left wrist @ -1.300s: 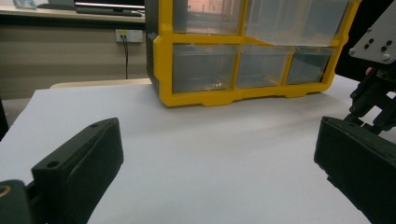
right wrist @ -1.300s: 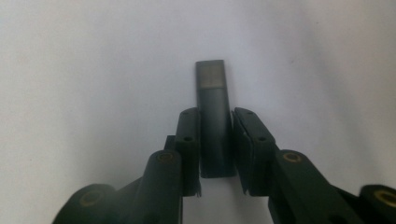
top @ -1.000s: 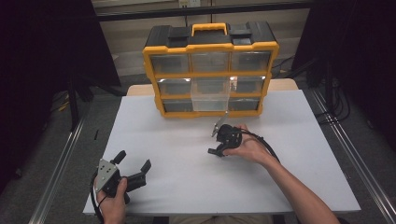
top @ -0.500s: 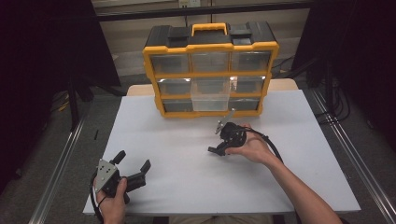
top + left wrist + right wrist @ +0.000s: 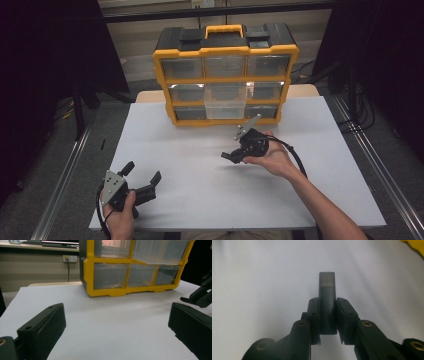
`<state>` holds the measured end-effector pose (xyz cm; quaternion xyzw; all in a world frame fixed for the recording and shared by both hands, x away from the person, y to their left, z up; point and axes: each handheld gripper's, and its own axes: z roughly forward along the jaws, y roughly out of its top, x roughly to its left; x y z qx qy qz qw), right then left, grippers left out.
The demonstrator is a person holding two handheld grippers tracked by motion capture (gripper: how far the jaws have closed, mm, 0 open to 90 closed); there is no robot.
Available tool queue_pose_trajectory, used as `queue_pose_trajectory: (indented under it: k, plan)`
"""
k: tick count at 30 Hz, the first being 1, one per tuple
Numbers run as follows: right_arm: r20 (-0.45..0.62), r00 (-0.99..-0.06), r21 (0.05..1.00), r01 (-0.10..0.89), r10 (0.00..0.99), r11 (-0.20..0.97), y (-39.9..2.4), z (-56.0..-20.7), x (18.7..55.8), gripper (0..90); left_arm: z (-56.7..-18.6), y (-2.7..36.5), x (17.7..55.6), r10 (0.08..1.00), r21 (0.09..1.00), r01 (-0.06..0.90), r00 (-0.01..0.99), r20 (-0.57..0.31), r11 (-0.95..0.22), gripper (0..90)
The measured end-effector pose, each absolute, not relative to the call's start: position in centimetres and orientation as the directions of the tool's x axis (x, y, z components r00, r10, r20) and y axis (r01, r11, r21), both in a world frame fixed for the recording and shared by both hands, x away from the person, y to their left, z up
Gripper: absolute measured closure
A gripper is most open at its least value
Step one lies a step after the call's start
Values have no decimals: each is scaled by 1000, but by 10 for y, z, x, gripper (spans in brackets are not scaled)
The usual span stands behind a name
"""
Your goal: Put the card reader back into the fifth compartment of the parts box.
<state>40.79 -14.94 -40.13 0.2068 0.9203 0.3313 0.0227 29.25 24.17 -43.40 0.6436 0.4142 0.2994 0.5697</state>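
Note:
My right gripper (image 5: 231,156) hovers low over the middle of the white table, held by a hand. In the right gripper view its jaws are shut on a small dark grey bar (image 5: 327,288) that sticks out forward past the pads (image 5: 313,315). My left gripper (image 5: 142,173) rests near the table's front left corner. Its jaws stand wide open with nothing between them, and the left gripper (image 5: 116,322) looks toward the organizer. The right gripper (image 5: 200,296) also shows at that view's right edge.
A yellow and black drawer organizer (image 5: 225,52) stands at the back of the white table (image 5: 190,200), with several clear drawers. One clear drawer (image 5: 226,107) in the middle column is pulled out toward me. A cable (image 5: 295,155) trails from the right gripper.
The right hand and its gripper have drifted slightly to the right, still shut on the bar. The left gripper has stayed where it was.

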Motion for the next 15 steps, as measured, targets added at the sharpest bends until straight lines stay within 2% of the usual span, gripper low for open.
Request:
queue_pose_trajectory:
  k: [15]
  plan:
    - [99, -911, 696, 351, 400, 626, -156, -386, 402, 737, -434, 241, 292, 875, 983, 186, 478, -77, -15, 16]
